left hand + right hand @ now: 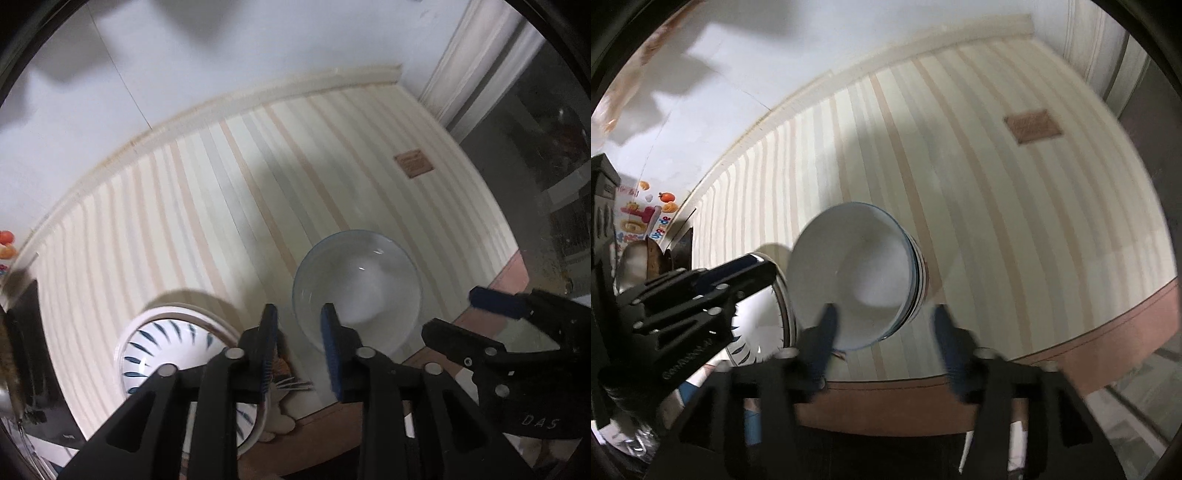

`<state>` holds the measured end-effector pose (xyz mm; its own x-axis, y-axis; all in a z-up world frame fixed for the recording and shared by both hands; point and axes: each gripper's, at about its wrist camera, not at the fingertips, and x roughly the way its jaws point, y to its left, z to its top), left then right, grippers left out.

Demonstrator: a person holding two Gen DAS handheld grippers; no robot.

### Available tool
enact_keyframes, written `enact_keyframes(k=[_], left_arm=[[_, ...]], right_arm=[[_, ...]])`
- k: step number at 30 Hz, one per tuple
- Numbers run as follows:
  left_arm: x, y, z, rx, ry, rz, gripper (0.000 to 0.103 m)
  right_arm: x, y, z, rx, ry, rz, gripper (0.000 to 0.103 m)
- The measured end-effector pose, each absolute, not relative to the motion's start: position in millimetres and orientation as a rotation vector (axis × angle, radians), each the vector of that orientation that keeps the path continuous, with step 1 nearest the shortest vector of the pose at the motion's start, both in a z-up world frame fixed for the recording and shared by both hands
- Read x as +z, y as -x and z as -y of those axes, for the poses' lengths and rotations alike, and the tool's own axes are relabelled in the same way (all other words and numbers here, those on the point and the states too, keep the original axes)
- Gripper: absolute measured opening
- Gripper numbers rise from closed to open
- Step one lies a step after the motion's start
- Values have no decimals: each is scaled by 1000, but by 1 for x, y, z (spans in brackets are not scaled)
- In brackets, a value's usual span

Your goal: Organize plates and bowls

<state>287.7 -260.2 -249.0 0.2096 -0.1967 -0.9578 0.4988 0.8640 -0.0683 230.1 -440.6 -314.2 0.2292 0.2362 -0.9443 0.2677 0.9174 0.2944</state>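
A white bowl with a blue rim stands on the striped cloth; in the right wrist view it sits just ahead of the fingers. A white bowl with blue leaf marks rests in a white plate to its left, partly hidden behind my left gripper's arms. My left gripper is open and empty, hovering between the two bowls. My right gripper is open and empty, its left finger over the white bowl's near rim. It also shows in the left wrist view.
The striped tablecloth has a brown label at the far right. A wall runs behind the table. A colourful printed box and dark objects stand at the left edge. The brown table edge lies at the front.
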Motion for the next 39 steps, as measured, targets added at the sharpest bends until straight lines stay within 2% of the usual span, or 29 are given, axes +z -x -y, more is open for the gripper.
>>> enact_keyframes(k=[4,5,6,7,8,10,13,24,29,35,39], left_arm=[[-224,-270,246,-506,-270,-1228,34],[-220,-268,244,-511,-263,-1221,40],[-216,-266,242,-513,-256,-1213,48],[-212,-264,239,-511,-253,-1202,70],[-207,-261,235,-509,-246,-1185,84],[-199,-257,228,-497,-234,-1160,85],[-190,-254,222,-501,-203,-1146,93],[-149,-221,199,-533,-118,-1082,95],[-137,-214,195,-530,-116,-1047,100],[-149,-223,202,-538,-122,-1075,100],[-177,-246,205,-542,-65,-1124,100]], right_arm=[[-281,-210,431,-41,-394,-1292,81],[-273,-206,428,-45,-384,-1280,85],[-265,-200,425,-48,-369,-1268,87],[-258,-196,422,-51,-359,-1257,88],[-252,-192,420,-53,-351,-1246,90],[-237,-180,415,-64,-334,-1211,92],[-220,-166,412,-81,-320,-1172,95],[-161,-120,398,-104,-277,-1064,100],[-143,-111,398,-114,-276,-1026,102],[-141,-110,403,-125,-281,-1022,102],[-156,-122,416,-100,-323,-1034,102]])
